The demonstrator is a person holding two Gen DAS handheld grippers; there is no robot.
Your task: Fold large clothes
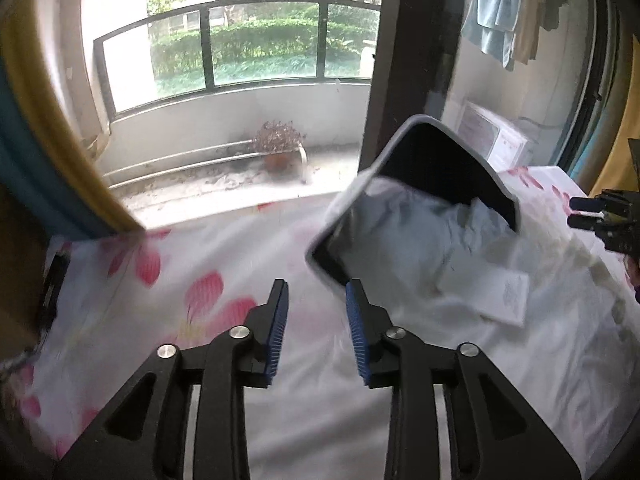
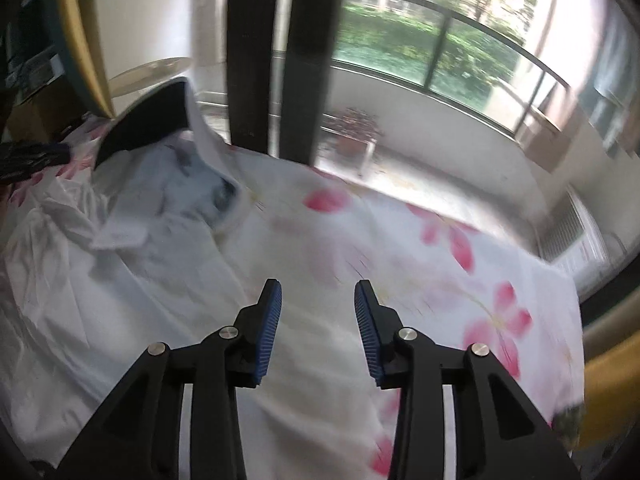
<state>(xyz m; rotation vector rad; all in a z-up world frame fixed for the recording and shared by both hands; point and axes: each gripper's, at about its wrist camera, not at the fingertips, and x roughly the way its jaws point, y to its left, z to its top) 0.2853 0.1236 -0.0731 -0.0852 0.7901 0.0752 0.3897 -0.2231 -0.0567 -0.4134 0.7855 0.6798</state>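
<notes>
Trouble is most likely to come from the stiff black panel (image 1: pixel 444 172) that stands up out of the white garment (image 1: pixel 460 320): a judgement only, but if it tips over, the layer draped against it could slide and the crease be lost. A loose label (image 1: pixel 508 296) lying on the cloth might also get folded into the wrong layer.

The left gripper (image 1: pixel 316 324) is seen released, nothing between its blue pads, and the garment's raised edge is found at about one o'clock, just beside the right-hand pad. The right gripper (image 2: pixel 318 324) is likewise released and empty; the garment's bulk is spread from nine to eleven o'clock, over the flowered sheet (image 2: pixel 460 264).
</notes>
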